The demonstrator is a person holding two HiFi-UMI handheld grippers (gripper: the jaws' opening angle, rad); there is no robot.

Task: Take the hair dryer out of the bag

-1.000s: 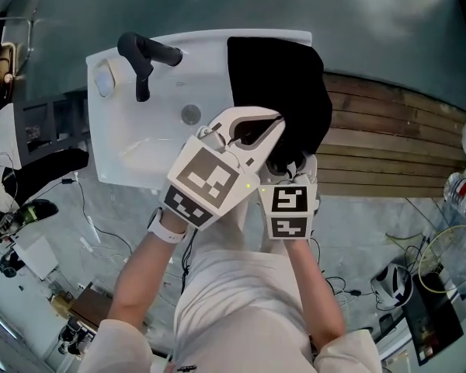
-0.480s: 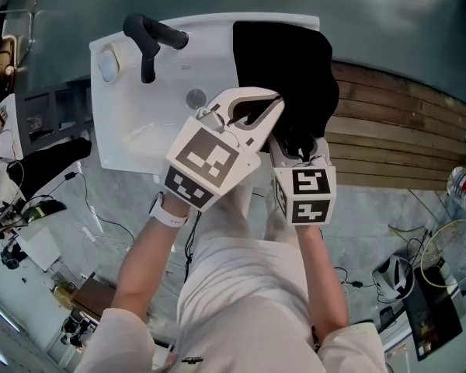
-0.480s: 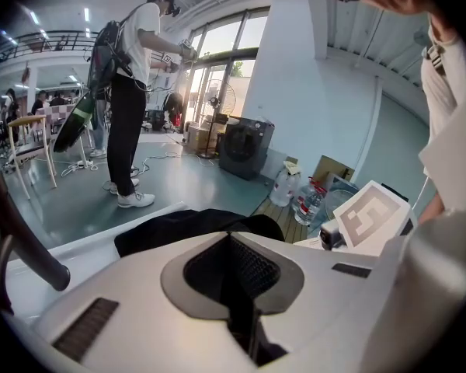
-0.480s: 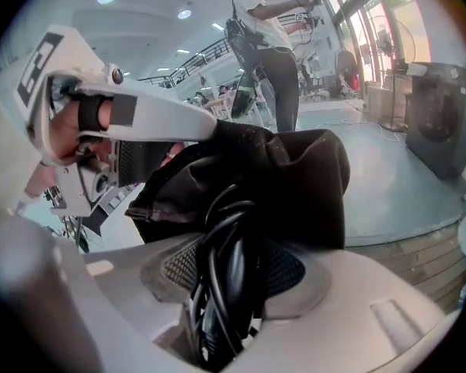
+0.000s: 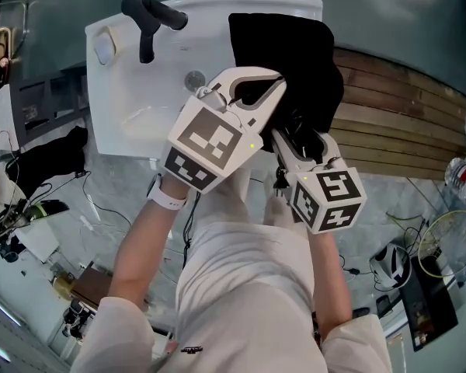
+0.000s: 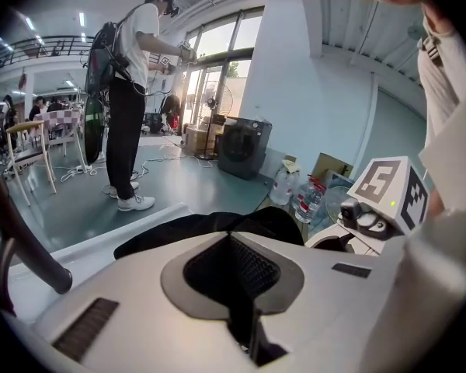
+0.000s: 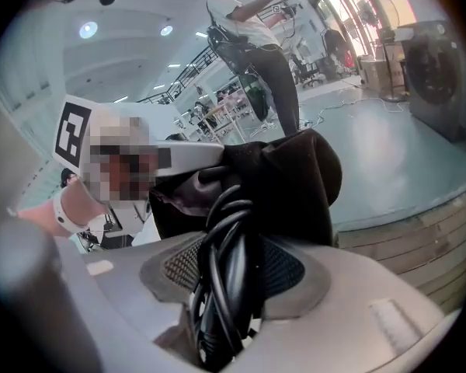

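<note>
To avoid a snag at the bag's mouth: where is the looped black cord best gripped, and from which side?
Probably across the looped cord, where its strands run parallel, coming from the open near side of the black bag; the right gripper grips there.

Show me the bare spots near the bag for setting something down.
Free: the wooden slats right of the bag; the sink bowl between tap and bag. Crowded: the bag's near edge, where the left gripper and right gripper meet, the right one holding a cord.

Bright, even daylight, heavy fisheye bending at edges, black bag (image 5: 295,53) perhaps underexposed.
</note>
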